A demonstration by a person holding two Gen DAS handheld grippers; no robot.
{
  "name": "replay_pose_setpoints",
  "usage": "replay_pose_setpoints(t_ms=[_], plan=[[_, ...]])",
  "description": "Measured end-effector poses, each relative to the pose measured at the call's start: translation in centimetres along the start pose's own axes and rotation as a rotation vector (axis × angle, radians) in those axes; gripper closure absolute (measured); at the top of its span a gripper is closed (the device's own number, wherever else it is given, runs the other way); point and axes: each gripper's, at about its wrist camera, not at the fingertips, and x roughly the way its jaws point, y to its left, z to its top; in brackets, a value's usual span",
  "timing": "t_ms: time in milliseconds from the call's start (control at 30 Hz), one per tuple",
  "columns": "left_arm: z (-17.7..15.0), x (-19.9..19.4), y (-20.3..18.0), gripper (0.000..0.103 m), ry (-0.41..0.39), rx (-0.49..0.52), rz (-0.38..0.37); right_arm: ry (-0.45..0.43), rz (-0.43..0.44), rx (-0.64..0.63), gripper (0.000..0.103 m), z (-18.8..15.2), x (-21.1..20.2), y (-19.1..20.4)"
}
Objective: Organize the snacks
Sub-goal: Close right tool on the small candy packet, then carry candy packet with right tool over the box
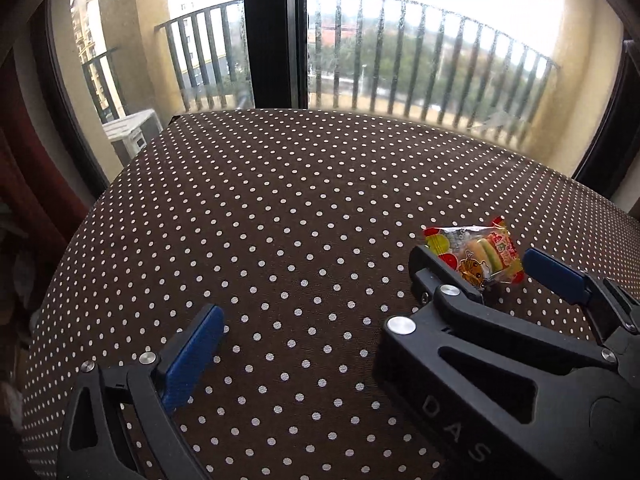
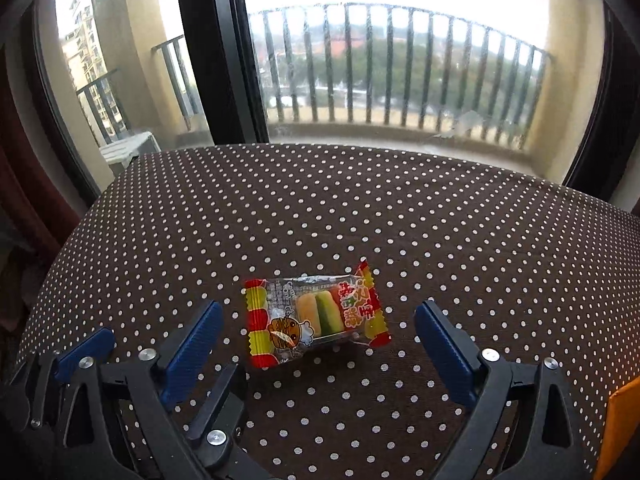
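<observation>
Left wrist view: looking past the left gripper (image 1: 304, 344), only one blue pad showing, so aperture impossible to judge; right gripper (image 1: 476, 276) bracketing the snack packet (image 1: 476, 258) at far right on the dotted tablecloth (image 1: 280, 200).

Right wrist view: right gripper (image 2: 318, 344) standing open, pads clear of the snack packet (image 2: 316, 316) lying between them. Judging it light, crinkly, slippery; gripping across the padded middle advised. Orange object (image 2: 624, 428) at right edge cut off, unidentifiable.
</observation>
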Motion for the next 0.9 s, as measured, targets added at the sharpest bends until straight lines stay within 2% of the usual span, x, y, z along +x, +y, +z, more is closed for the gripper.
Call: replay_pose_setpoints(t_ms=[133, 200, 300, 567, 833, 900], plan=[[0.0, 0.1, 0.0, 0.000, 0.004, -0.001, 0.004, 0.023, -0.012, 0.010, 0.026, 0.3, 0.6, -0.3], [0.0, 0.2, -0.1, 0.000, 0.004, 0.002, 0.002, 0.018, -0.031, 0.012, 0.040, 0.6, 0.6, -0.3], [-0.2, 0.1, -0.2, 0.000, 0.004, 0.014, -0.003, 0.015, -0.036, 0.008, 0.047, 0.6, 0.3, -0.4], [-1.5, -0.9, -1.0, 0.000, -0.001, 0.068, -0.026, 0.007, -0.037, 0.001, 0.056, -1.2, -1.4, -1.0], [-2.8, -1.9, -2.6, 0.000, -0.008, 0.142, -0.059, 0.004, -0.031, 0.032, 0.061, -3.1, -3.0, -2.1], [-3.0, -2.2, -2.8, 0.000, -0.017, 0.154, -0.040, 0.012, -0.024, 0.033, 0.061, -3.5, -3.4, -2.6]])
